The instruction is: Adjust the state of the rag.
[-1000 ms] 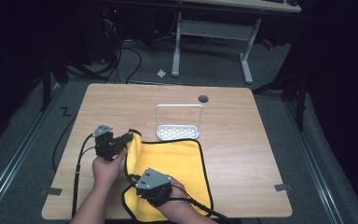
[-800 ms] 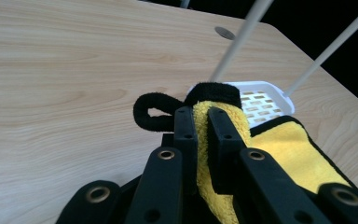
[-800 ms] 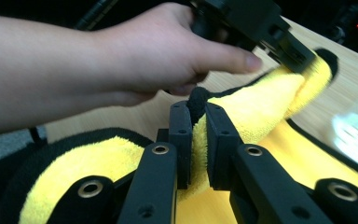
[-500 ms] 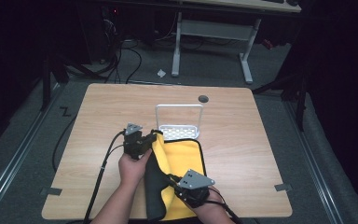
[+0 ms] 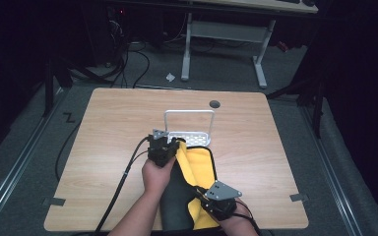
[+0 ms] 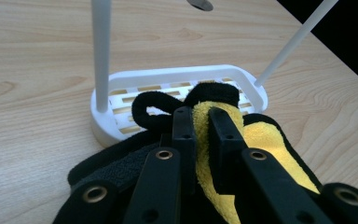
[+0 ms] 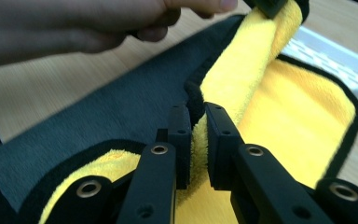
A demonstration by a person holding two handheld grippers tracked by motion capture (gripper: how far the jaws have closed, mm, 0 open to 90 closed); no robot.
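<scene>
Both of your hands have carried the towel's (image 5: 199,164) left edge across to the right since a second ago; the cloth, then spread flat and yellow side up, now lies half folded with its dark underside (image 5: 174,206) showing. Reads as a fold in progress, not yet laid down.

Left gripper (image 6: 201,119): jaws pinched on the far corner of the towel, black trim bunched just above the tips. Right gripper (image 7: 198,128): jaws clamped on the near edge, yellow pile squeezed between them.

The towel sits on the near middle of the table (image 5: 113,128). The white rack (image 5: 189,128) stands just beyond it; your left corner hangs over the rack's base, so it could snag there. A small dark hole (image 5: 214,103) lies farther back, well apart.
</scene>
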